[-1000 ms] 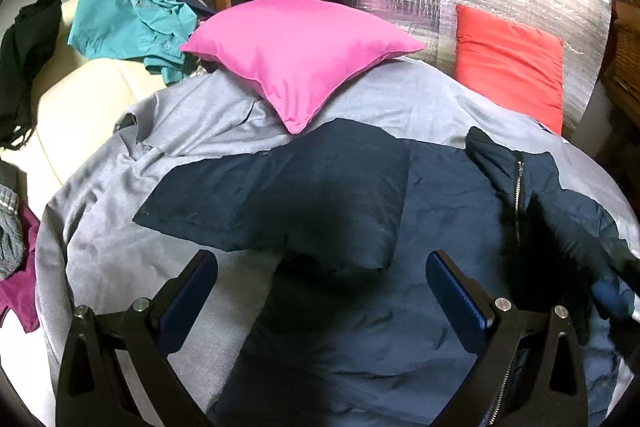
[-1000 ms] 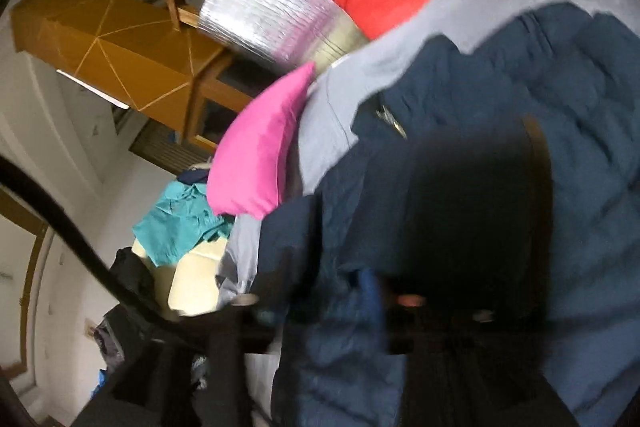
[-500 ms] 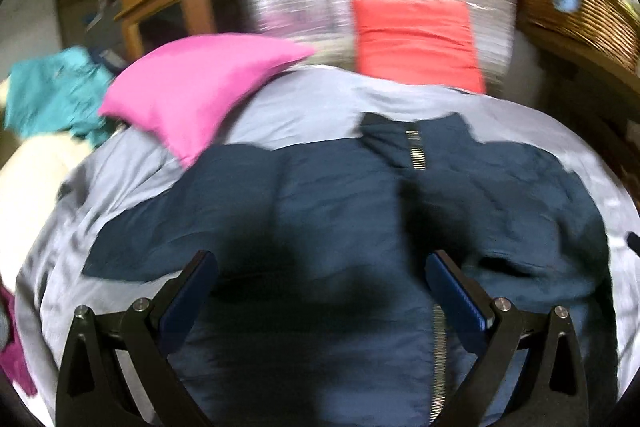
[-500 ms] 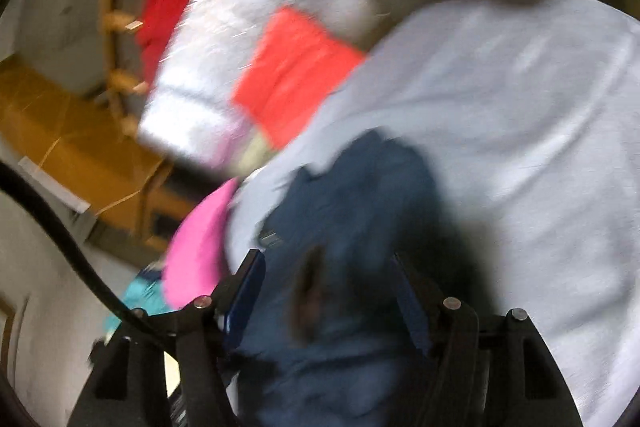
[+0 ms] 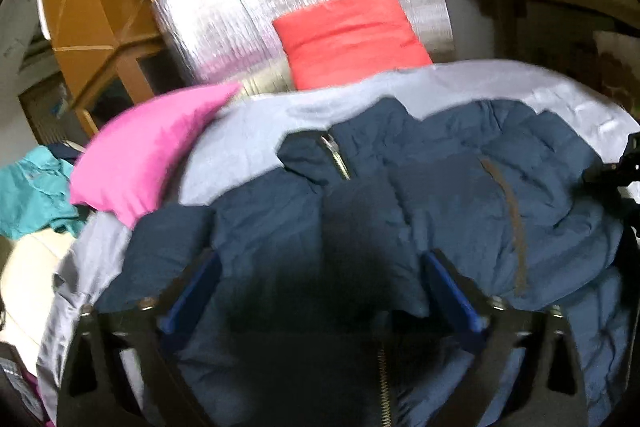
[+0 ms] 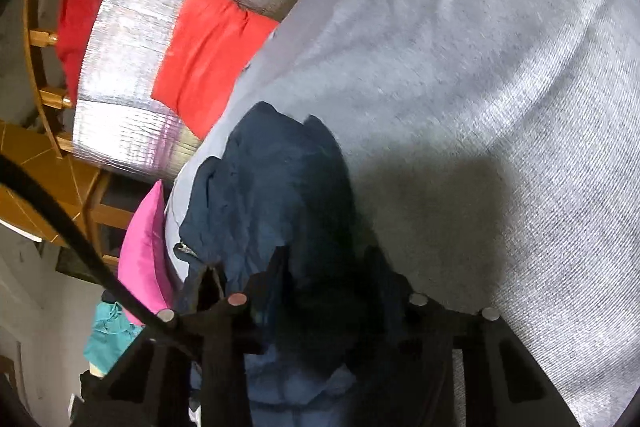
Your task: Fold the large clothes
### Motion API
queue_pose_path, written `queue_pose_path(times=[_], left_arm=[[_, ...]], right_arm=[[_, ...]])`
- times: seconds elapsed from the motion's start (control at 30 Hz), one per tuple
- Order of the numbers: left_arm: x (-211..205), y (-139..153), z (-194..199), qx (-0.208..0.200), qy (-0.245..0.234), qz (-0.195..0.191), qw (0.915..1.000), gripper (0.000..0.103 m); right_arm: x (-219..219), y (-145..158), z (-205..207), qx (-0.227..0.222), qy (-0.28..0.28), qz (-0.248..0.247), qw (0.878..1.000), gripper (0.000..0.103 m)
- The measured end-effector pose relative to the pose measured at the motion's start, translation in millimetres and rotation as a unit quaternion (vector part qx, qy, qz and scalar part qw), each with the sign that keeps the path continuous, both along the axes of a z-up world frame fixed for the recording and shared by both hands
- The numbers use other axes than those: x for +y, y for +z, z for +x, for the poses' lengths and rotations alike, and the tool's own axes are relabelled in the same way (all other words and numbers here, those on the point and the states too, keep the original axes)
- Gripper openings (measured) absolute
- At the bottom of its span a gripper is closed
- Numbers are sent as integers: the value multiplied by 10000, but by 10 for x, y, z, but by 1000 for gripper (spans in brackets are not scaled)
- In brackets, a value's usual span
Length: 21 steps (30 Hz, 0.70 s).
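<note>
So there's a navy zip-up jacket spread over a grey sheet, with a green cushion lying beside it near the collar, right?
Not quite: the cushion beside the collar is bright pink, not green, as the left wrist view shows. The rest holds: a navy zip-up jacket lies spread over the grey sheet.

No legible text, labels, brand marks, numbers or signs in either wrist view; motion blur and fisheye distortion leave nothing readable.
</note>
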<state>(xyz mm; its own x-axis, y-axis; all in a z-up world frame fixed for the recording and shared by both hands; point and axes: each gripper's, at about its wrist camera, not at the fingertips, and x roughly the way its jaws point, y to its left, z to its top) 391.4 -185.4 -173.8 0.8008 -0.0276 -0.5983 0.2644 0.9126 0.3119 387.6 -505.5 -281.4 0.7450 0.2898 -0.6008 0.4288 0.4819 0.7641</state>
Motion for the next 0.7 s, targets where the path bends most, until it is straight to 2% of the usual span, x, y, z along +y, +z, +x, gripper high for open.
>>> queue_pose_path(times=[0.03, 0.1, 0.17, 0.23, 0.37, 0.43, 0.5, 0.57, 0.7], left_arm=[[-17, -31, 34, 172, -80, -87, 9998, 63], [-33, -80, 76, 470, -199, -309, 9982, 37], [-43, -91, 87, 465, -144, -384, 9981, 32], [33, -32, 85, 514, -177, -624, 9966, 26], [361, 101, 175, 803, -126, -1586, 9840, 19], [503, 143, 211, 909, -14, -1836, 9788, 18], [627, 191, 213, 921, 37, -2023, 9750, 18], [719, 238, 221, 848, 105, -2107, 9738, 10], [1039, 369, 268, 742, 350, -2530, 9640, 10]], right_arm=[[2, 2, -2, 15, -9, 21, 10000, 41], [4, -15, 6, 71, -6, 32, 10000, 41], [-8, -42, -29, 120, -11, 28, 9999, 41], [-7, -67, -50, 125, -32, 25, 9999, 41], [16, -39, -105, 149, -47, -93, 9998, 41], [34, -36, -118, 158, -49, -165, 9997, 41], [47, -37, -124, 159, -63, -177, 9997, 41], [49, -41, -118, 164, -87, -176, 9997, 40], [46, -55, -115, 175, -112, -178, 9996, 40]])
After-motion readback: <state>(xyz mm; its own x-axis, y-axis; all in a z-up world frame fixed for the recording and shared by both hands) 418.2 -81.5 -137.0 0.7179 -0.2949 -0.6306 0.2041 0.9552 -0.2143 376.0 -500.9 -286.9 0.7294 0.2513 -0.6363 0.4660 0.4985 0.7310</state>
